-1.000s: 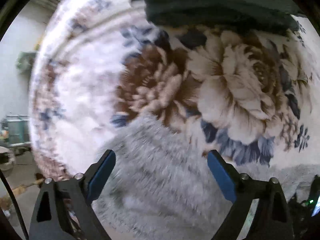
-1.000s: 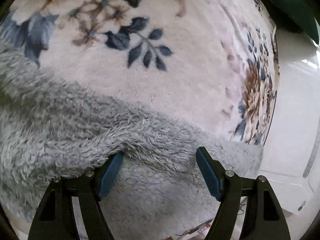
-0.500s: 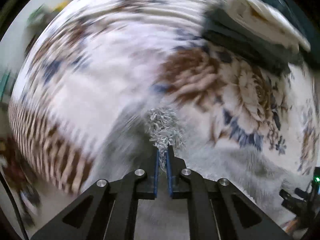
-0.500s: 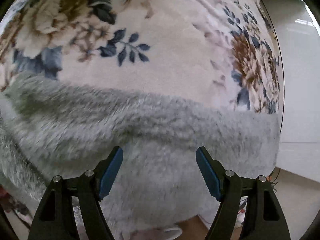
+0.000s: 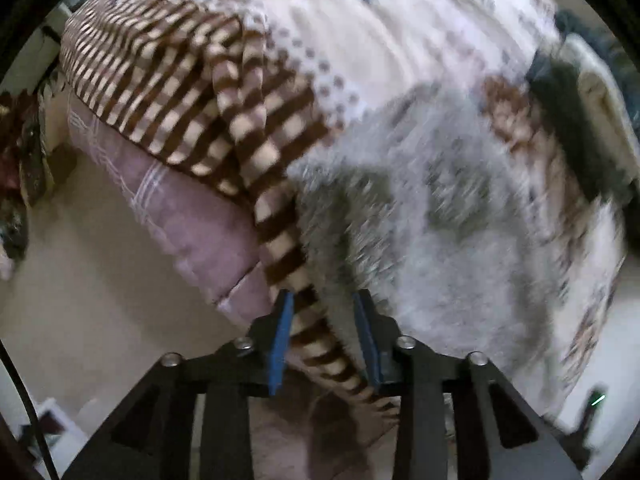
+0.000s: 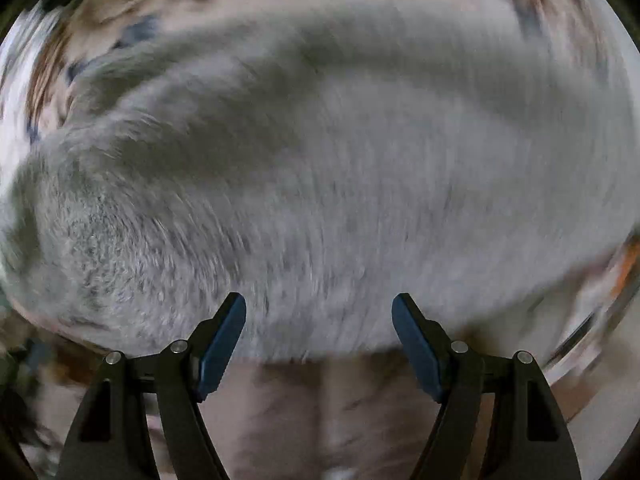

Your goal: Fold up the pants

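The fluffy grey pants (image 5: 452, 248) lie on a floral blanket (image 5: 400, 40) over a bed; both views are motion-blurred. My left gripper (image 5: 323, 300) is at the bed's edge, its jaws partly open, with the grey pants' edge and the blanket's striped border (image 5: 280, 240) between the blue pads (image 5: 280, 332). In the right wrist view the pants (image 6: 340, 168) fill most of the frame. My right gripper (image 6: 319, 304) is open and empty just at their near edge.
A pink quilted mattress side (image 5: 188, 220) drops below the striped border to a pale floor (image 5: 80, 280). Dark folded clothing (image 5: 568, 112) lies at the blanket's far right. Clutter (image 5: 16, 152) sits on the floor at the left.
My left gripper shut on a tuft of the pants half a second ago; now its jaws are partly apart and it has swung to the bed's edge. The right gripper moved in over the pants.
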{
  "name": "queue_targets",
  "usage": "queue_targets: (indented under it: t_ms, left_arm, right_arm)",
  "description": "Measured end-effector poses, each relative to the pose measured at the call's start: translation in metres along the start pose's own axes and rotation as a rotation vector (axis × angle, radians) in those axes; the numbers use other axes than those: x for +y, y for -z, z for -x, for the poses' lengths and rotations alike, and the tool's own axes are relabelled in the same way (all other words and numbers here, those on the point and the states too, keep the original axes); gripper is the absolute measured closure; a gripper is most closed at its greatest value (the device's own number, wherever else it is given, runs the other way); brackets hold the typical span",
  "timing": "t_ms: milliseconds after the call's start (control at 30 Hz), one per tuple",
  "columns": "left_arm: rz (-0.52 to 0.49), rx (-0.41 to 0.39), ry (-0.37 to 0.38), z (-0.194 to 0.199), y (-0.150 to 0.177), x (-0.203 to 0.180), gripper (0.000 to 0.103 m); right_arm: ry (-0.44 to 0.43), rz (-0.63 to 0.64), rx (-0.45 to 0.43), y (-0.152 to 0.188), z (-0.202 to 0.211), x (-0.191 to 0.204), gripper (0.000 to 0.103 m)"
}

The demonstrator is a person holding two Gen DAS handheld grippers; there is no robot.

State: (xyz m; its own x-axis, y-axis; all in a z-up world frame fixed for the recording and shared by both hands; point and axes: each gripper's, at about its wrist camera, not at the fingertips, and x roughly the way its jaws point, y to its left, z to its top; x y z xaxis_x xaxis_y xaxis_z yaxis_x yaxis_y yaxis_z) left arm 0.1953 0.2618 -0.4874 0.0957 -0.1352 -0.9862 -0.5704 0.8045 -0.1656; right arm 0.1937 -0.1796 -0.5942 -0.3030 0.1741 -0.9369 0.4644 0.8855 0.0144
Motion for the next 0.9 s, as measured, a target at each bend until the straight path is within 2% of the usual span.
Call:
queue_targets:
  t_ms: [100, 167, 233, 267, 300, 333, 367, 400, 467, 600, 633, 767, 867, 900]
  left_arm:
    - [0.011, -0.054, 0.03, 0.009, -0.01, -0.005, 0.063]
    - [0.028, -0.025, 0.029, 0.0, -0.018, -0.009, 0.063]
    - [0.057, 0.008, 0.078, -0.012, -0.031, -0.011, 0.063]
    - [0.047, 0.027, 0.073, -0.019, -0.035, -0.017, 0.063]
    - [0.022, 0.046, 0.071, -0.029, -0.039, -0.025, 0.063]
    - [0.016, 0.063, 0.077, -0.035, -0.041, -0.031, 0.063]
    - [0.027, 0.078, 0.092, -0.044, -0.042, -0.034, 0.063]
    - [0.033, 0.08, 0.102, -0.05, -0.043, -0.037, 0.072]
    - [-0.007, 0.036, 0.095, -0.051, -0.045, -0.046, 0.097]
    - [-0.032, -0.077, 0.059, -0.016, -0.033, -0.043, 0.098]
    - [-0.022, -0.08, 0.055, -0.011, -0.031, -0.037, 0.098]
    - [0.022, -0.053, 0.012, -0.008, -0.017, -0.006, 0.099]
    - [0.02, -0.012, -0.027, -0.022, -0.012, 0.008, 0.098]
    - [0.01, 0.023, -0.03, -0.031, -0.011, 0.01, 0.098]
  right_arm:
    - [-0.127, -0.228, 0.085, 0.017, -0.028, -0.04, 0.025]
    - [-0.191, -0.313, 0.135, 0.02, -0.045, -0.055, 0.026]
    - [-0.244, -0.375, 0.148, 0.022, -0.054, -0.064, 0.034]
    - [-0.265, -0.396, 0.141, 0.022, -0.056, -0.066, 0.052]
    - [-0.28, -0.402, 0.124, 0.022, -0.055, -0.067, 0.077]
    - [-0.282, -0.397, 0.08, 0.023, -0.05, -0.066, 0.085]
    - [-0.249, -0.383, 0.029, 0.026, -0.041, -0.064, 0.089]
    - [-0.245, -0.377, 0.003, 0.028, -0.037, -0.062, 0.091]
    - [-0.225, -0.354, -0.048, 0.04, -0.025, -0.056, 0.092]
    - [-0.211, -0.312, -0.101, 0.067, -0.009, -0.049, 0.094]
    - [-0.212, -0.305, -0.106, 0.072, -0.006, -0.05, 0.094]
    - [-0.166, -0.258, -0.107, 0.081, -0.001, -0.047, 0.096]
    - [-0.145, -0.246, -0.089, 0.076, -0.005, -0.046, 0.096]
    - [-0.137, -0.224, -0.062, 0.073, -0.011, -0.041, 0.096]
